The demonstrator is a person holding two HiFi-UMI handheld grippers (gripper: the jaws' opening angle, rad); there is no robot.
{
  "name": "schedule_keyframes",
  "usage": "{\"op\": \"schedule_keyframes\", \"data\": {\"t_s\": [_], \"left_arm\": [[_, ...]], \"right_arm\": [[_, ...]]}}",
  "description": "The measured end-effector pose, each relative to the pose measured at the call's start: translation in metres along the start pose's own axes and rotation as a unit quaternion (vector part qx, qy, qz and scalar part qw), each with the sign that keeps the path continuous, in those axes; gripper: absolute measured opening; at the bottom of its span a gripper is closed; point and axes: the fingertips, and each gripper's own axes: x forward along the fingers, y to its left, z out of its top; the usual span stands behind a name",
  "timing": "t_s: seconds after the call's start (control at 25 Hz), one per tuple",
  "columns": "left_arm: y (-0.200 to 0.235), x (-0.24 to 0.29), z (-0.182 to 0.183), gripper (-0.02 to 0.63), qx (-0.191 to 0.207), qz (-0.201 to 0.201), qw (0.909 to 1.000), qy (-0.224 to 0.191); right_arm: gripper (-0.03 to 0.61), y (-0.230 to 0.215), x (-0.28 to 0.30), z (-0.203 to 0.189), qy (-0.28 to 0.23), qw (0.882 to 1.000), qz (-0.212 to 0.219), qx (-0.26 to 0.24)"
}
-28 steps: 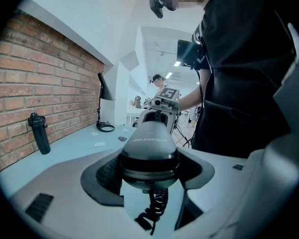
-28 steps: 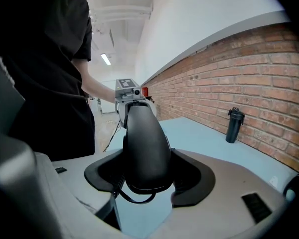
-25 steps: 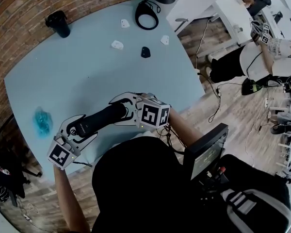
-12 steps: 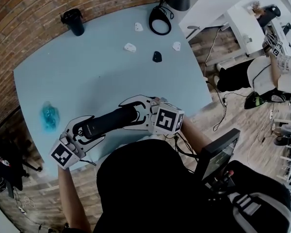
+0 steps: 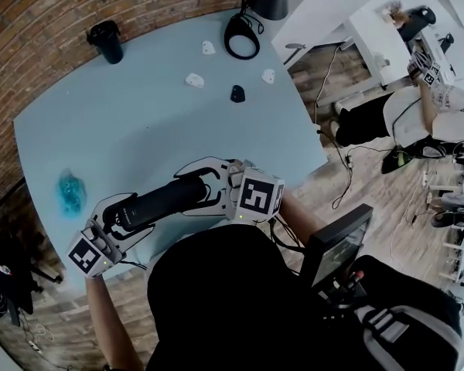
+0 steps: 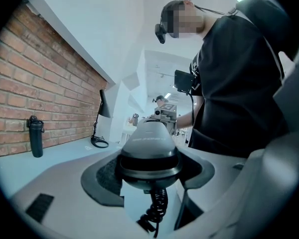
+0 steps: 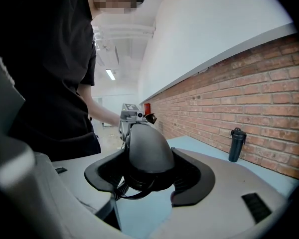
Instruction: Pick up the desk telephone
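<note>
A black telephone handset (image 5: 162,199) lies level between my two grippers, over the near edge of the light blue table (image 5: 162,130). My left gripper (image 5: 127,211) is shut on its left end, my right gripper (image 5: 205,184) on its right end. In the left gripper view the rounded end of the handset (image 6: 149,151) fills the gap between the padded jaws, and a coiled black cord (image 6: 154,213) hangs below it. The right gripper view shows the other end of the handset (image 7: 147,156) clamped the same way, with the cord (image 7: 120,185) curling out underneath. No telephone base is in view.
A black bottle (image 5: 106,41) stands at the table's far left. A lamp's ring base (image 5: 240,35) sits at the far edge, with small white pieces (image 5: 194,79) and a black one (image 5: 237,93) near it. A blue crumpled thing (image 5: 68,192) lies left. Another person (image 5: 437,91) is at right.
The handset stays clamped at both ends. Both grippers and the handset have shifted only slightly as the head view swayed.
</note>
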Motion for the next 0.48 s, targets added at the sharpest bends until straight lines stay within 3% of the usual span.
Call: {"op": "schedule_keyframes", "data": {"t_s": [0.28,0.48], "left_arm": [[0.003,-0.006,0.021,0.314,0.015,-0.006,0.9998,-0.015],[-0.001,-0.012,0.045,0.314,0.050,-0.004,0.9986,-0.019]], "right_arm": [[0.284,-0.003,-0.004,0.028,-0.022,0.999,-0.007,-0.027],[0.284,0.000,-0.008,0.052,-0.015,0.997,-0.017,-0.071]]}}
